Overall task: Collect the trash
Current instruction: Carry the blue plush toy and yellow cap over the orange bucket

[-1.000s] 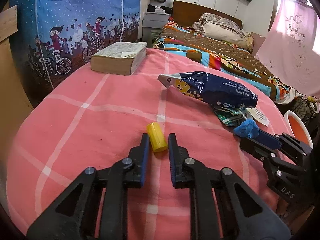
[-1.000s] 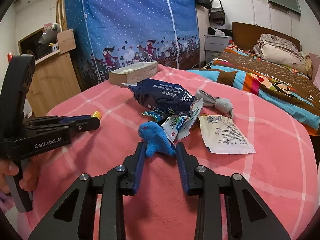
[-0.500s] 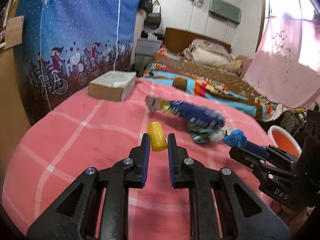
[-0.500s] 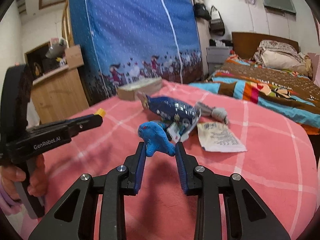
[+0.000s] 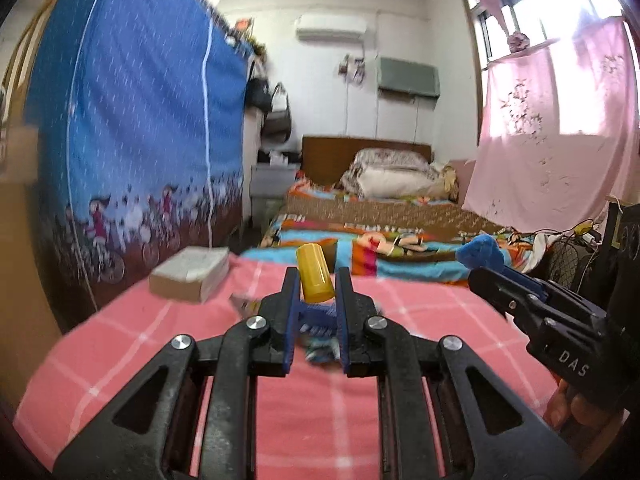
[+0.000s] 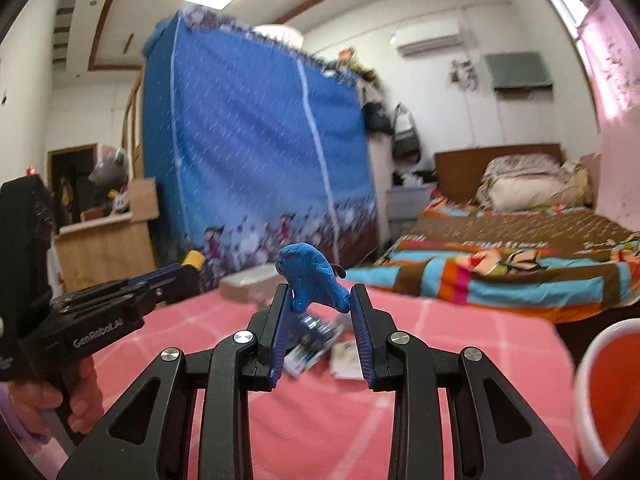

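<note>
My left gripper [image 5: 317, 280] is shut on a small yellow cylinder [image 5: 315, 278] and holds it well above the pink checked tablecloth [image 5: 120, 344]. My right gripper [image 6: 318, 296] is shut on a crumpled blue lump [image 6: 312, 278], also lifted above the table. The blue lump shows at the right of the left wrist view [image 5: 480, 250], and the yellow cylinder at the left of the right wrist view [image 6: 193, 259]. A blue snack bag and paper wrappers [image 6: 316, 340] lie on the cloth below, partly hidden by the fingers.
A thick book [image 5: 190, 274] lies at the table's far left. An orange bin with a white rim [image 6: 612, 392] stands at the table's right edge. A bed [image 5: 380, 224] lies beyond the table and a blue wardrobe cover [image 5: 140, 140] stands to the left.
Both grippers have risen from the table with their items and tilted up, so the snack bag and wrappers have dropped low in view. The orange bin has come into the right wrist view.
</note>
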The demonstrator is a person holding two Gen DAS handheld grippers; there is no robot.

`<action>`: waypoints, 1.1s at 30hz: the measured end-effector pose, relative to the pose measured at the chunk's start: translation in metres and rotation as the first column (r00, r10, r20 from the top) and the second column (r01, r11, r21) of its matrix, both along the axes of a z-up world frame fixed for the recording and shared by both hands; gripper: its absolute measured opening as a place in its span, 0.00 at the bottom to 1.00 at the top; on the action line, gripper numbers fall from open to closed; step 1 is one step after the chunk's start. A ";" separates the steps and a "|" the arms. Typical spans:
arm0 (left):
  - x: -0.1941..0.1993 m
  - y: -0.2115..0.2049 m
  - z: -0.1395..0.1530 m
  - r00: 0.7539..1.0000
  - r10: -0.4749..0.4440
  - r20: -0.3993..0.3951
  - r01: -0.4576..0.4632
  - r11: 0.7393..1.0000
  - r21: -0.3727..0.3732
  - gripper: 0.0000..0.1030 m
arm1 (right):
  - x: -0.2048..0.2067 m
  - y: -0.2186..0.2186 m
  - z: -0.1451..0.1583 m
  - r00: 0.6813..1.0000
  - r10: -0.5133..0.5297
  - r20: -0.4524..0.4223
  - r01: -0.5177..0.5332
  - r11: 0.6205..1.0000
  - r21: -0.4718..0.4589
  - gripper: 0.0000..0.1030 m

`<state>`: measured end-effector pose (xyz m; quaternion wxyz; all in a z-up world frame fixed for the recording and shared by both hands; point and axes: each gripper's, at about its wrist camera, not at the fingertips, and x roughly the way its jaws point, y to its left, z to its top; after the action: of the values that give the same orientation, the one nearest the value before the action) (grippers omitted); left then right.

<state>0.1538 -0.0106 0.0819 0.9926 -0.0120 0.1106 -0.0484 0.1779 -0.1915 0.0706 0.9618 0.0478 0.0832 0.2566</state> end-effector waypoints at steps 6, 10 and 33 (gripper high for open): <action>-0.002 -0.033 0.014 0.994 -0.072 0.076 0.069 0.997 0.040 0.20 | -0.007 -0.036 0.011 0.993 -0.102 0.058 0.099 0.994 0.048 0.27; -0.003 -0.060 0.021 0.984 -0.139 0.115 0.132 0.989 0.070 0.20 | -0.016 -0.062 0.018 0.980 -0.175 0.096 0.168 0.983 0.072 0.27; 0.015 -0.218 0.003 0.867 -0.494 -0.056 0.497 0.863 0.086 0.20 | -0.044 -0.211 0.002 0.844 -0.535 -0.051 0.535 0.829 0.162 0.27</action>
<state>0.1693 -0.2286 0.0851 0.9443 0.0646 0.1282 -0.2961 0.1340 -0.4030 0.0721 0.9873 0.1513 0.0459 -0.0167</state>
